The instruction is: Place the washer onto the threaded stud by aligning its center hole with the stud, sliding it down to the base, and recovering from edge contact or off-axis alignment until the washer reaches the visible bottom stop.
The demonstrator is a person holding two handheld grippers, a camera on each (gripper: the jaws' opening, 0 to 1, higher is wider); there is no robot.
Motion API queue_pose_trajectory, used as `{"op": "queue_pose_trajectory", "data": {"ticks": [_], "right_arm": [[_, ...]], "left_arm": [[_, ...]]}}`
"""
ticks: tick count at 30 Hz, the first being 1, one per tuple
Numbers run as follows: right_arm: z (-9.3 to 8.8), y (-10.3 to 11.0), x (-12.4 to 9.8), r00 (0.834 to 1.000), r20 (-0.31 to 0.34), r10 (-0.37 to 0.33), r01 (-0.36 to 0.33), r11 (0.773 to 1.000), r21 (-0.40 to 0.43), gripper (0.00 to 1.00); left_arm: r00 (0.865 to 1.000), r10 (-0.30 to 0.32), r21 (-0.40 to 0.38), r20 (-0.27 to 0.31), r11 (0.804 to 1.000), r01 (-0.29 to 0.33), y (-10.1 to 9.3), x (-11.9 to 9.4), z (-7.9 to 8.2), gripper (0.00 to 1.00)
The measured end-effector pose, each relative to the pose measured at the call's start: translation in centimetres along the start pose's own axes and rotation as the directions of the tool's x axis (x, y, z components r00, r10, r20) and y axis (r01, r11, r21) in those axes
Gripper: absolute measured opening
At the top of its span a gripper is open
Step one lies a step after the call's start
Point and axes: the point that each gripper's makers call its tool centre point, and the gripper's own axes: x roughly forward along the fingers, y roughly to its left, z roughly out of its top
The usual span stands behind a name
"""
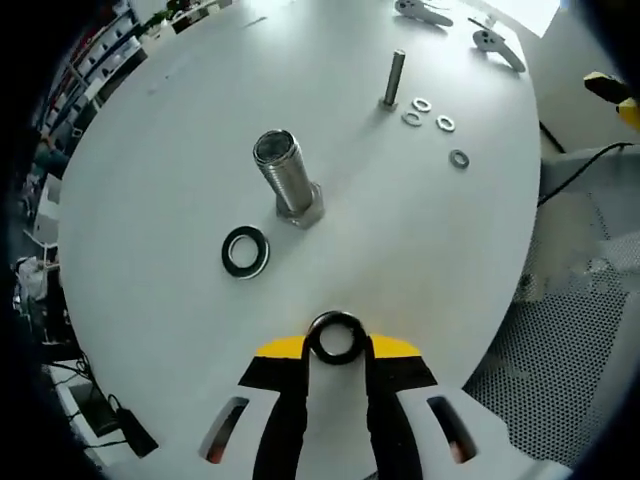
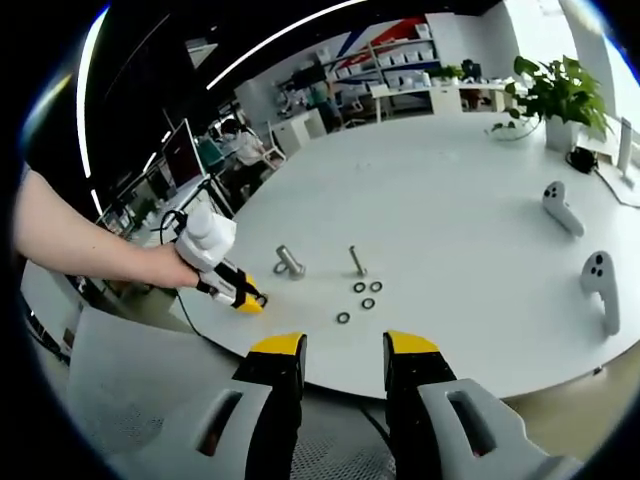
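Left hand-held gripper (image 1: 337,345): pinching a washer (image 1: 336,338) above the surface (image 1: 440,260).
Right hand-held gripper (image 2: 344,352): hovering spread, holding nothing.
Threaded stud (image 1: 284,176): standing bare.

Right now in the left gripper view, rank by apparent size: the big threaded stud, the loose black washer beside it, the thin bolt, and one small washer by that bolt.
1. Big threaded stud.
2. Loose black washer.
3. Thin bolt, though it stands farther from the camera, so this rank is unsure.
4. Small washer.
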Motion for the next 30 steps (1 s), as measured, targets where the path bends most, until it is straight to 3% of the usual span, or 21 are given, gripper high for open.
{"op": "queue_pose_trajectory", "data": {"ticks": [4,12,22,30], "right_arm": [[0.0,0.0,-0.1,1.000,0.004,-0.002,0.002,1.000,0.004,0.33],[0.0,-0.1,0.0,1.000,0.004,0.001,-0.001,1.000,0.005,0.33],[-0.1,0.0,0.0,1.000,-0.002,0.006,-0.005,1.000,0.001,0.33],[-0.1,0.0,0.0,1.000,-0.004,0.008,-0.008,1.000,-0.001,0.33]], "left_arm": [[0.999,-0.020,0.005,-0.030,1.000,0.021,0.0,-0.1,0.0,0.18],[0.999,-0.021,0.065,-0.031,0.998,0.023,-0.3,-0.7,-0.2,0.18],[1.000,-0.014,0.169,0.025,0.986,0.010,0.1,-3.0,2.7,0.18],[0.998,-0.014,0.189,0.053,0.982,0.003,1.3,-4.7,4.7,0.19]]}}
